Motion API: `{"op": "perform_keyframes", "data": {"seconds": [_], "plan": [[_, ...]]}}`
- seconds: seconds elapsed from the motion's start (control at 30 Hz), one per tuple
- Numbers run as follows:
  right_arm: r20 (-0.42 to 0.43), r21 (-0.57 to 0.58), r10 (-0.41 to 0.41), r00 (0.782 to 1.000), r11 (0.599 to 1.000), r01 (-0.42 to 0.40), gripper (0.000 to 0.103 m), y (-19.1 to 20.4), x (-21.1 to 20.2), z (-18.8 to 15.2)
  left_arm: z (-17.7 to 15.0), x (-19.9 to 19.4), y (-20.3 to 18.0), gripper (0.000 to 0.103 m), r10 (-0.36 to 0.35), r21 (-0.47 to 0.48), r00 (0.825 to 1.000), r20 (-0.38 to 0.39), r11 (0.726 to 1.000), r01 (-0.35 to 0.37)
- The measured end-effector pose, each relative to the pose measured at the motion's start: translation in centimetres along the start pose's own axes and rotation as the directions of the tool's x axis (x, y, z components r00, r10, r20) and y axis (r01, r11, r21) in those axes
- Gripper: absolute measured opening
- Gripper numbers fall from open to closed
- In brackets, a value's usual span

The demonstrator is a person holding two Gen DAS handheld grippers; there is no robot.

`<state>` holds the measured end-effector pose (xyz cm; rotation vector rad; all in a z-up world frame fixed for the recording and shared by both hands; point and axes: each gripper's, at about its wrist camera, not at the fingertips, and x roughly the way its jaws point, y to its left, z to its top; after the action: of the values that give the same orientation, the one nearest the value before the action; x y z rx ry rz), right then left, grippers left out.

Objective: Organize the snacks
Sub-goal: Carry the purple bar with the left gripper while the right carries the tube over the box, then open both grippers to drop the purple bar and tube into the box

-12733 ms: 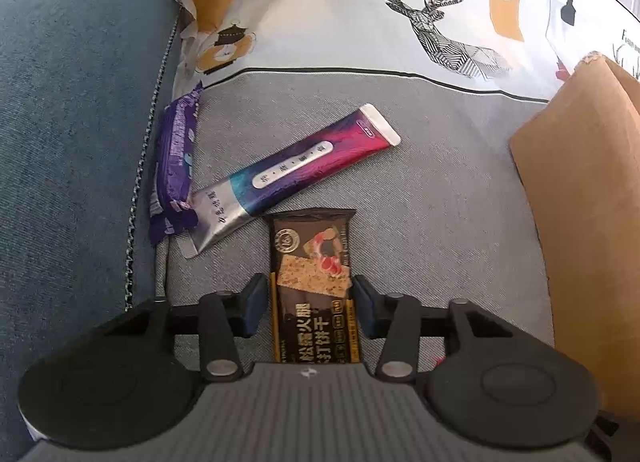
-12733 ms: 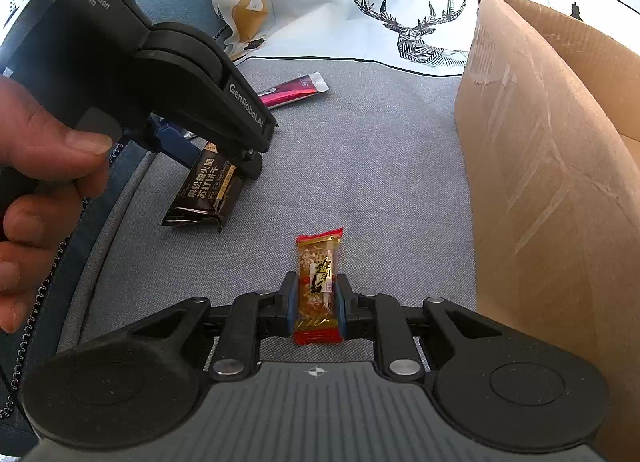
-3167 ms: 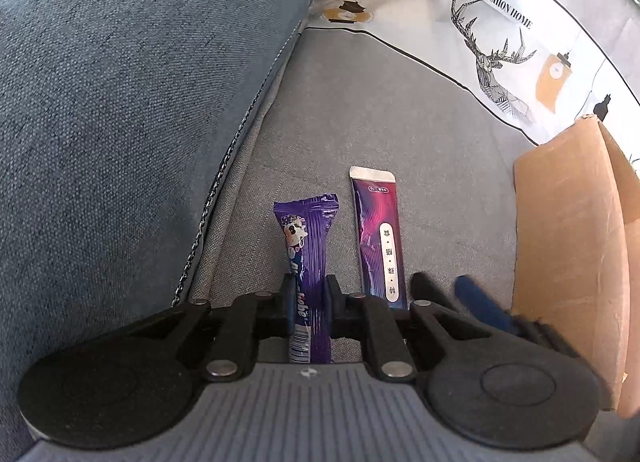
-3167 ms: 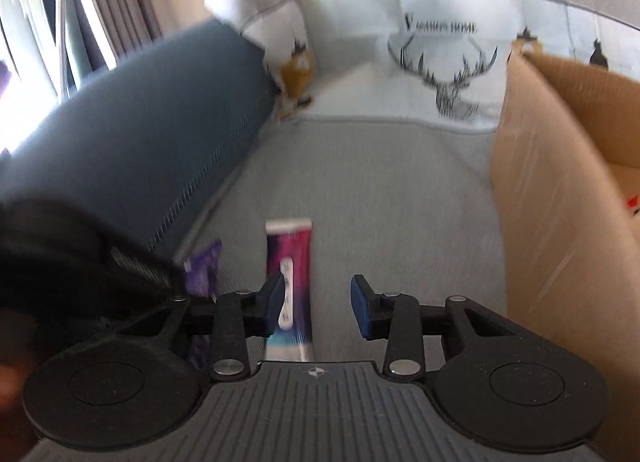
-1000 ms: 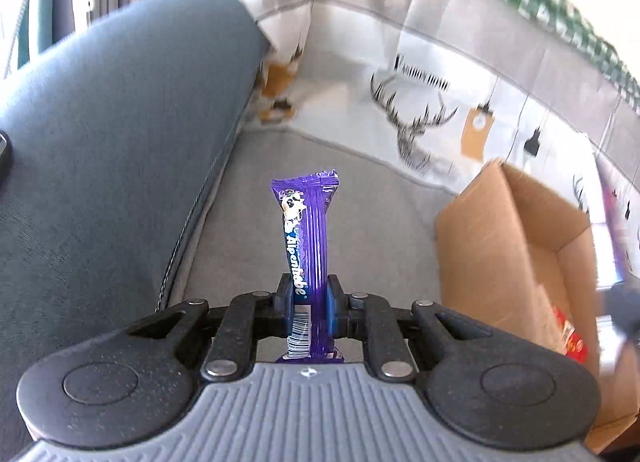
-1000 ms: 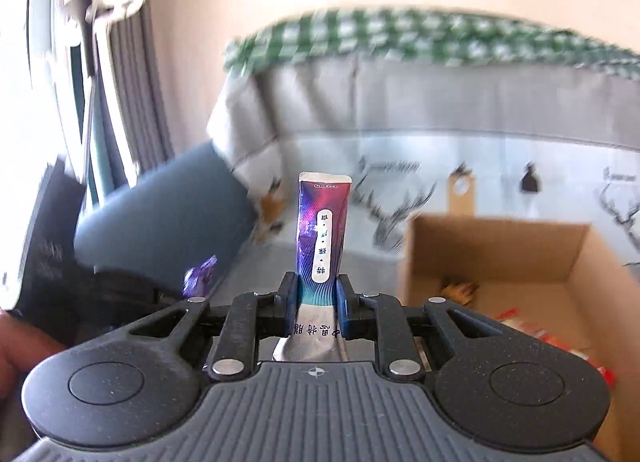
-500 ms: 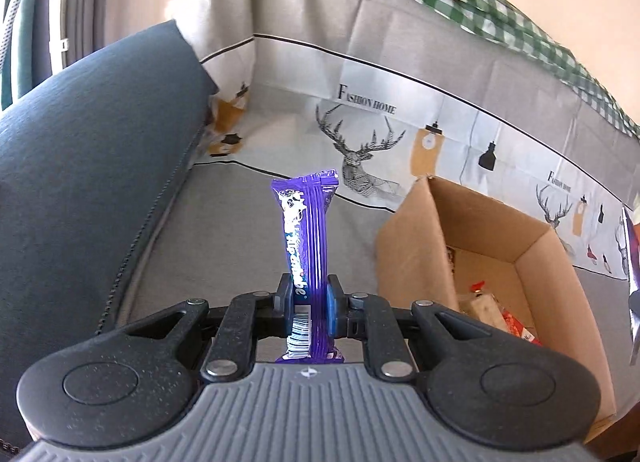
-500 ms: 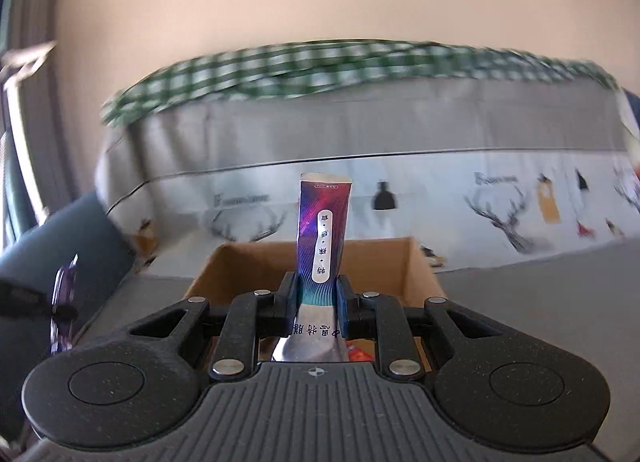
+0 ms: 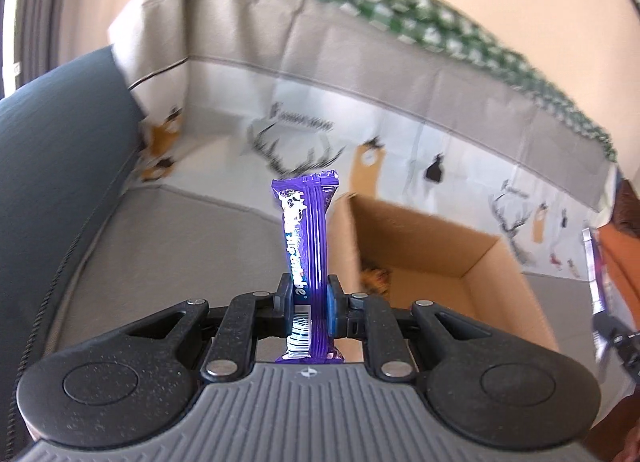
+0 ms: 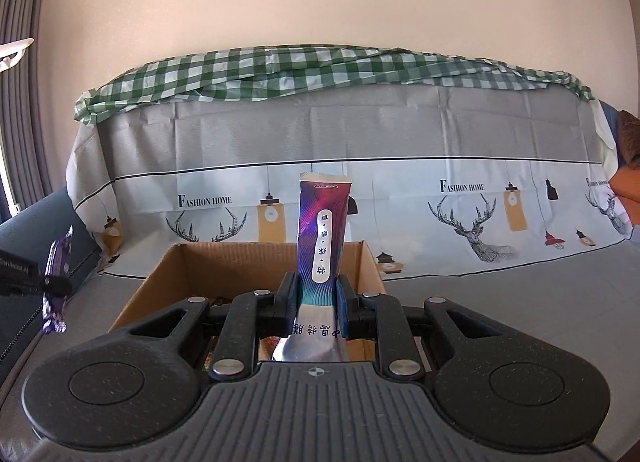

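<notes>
The purple snack bar [image 9: 306, 258], white lettering too blurred to read, stands upright clenched in the left gripper [image 9: 307, 312] beside the open cardboard box [image 9: 472, 262] on the grey sofa seat [image 9: 168, 238]. The right gripper [image 10: 318, 304] grasps a purple-red stick pack [image 10: 323, 246] bearing Chinese characters, held over the box. Behind, the sofa cover [image 10: 460, 198] reads "FASHION HOME" beside deer drawings.

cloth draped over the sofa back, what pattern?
Green-and-white check on the cloth, sharpest in the right wrist view; blurred in the left.
</notes>
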<state>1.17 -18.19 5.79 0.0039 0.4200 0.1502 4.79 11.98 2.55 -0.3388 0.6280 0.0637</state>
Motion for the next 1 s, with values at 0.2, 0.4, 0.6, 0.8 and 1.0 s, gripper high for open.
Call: {"op": "perform_keyframes", "data": {"seconds": [0.2,0.4,0.6,0.8,1.0], "plan": [[-0.005,0.008,-0.006,1.000,1.000,0.006,0.021,0.2,0.5,0.0,0.1,-0.5,-3.9,0.017,-0.110,0.063,0.988,0.107,0.993,0.104],[-0.010,-0.007,0.005,1.000,1.000,-0.005,0.021,0.8,1.0,-0.1,-0.3,-0.4,-8.2,0.017,-0.219,0.167,0.964,0.153,0.967,0.194],[-0.020,-0.018,0.014,1.000,1.000,-0.014,0.021,1.1,1.7,-0.1,-1.0,0.6,-10.8,0.017,-0.270,0.210,0.952,0.146,0.948,0.237],[-0.028,-0.026,0.019,0.999,0.999,-0.020,0.021,1.2,2.4,-0.2,-1.0,1.2,-10.7,0.017,-0.293,0.194,0.945,0.143,0.945,0.264],[-0.083,-0.043,-0.011,0.997,0.999,0.008,0.058,1.5,3.7,-0.6,-1.0,1.7,-10.5,0.043,-0.343,0.182,0.935,0.094,0.929,0.322]]}}
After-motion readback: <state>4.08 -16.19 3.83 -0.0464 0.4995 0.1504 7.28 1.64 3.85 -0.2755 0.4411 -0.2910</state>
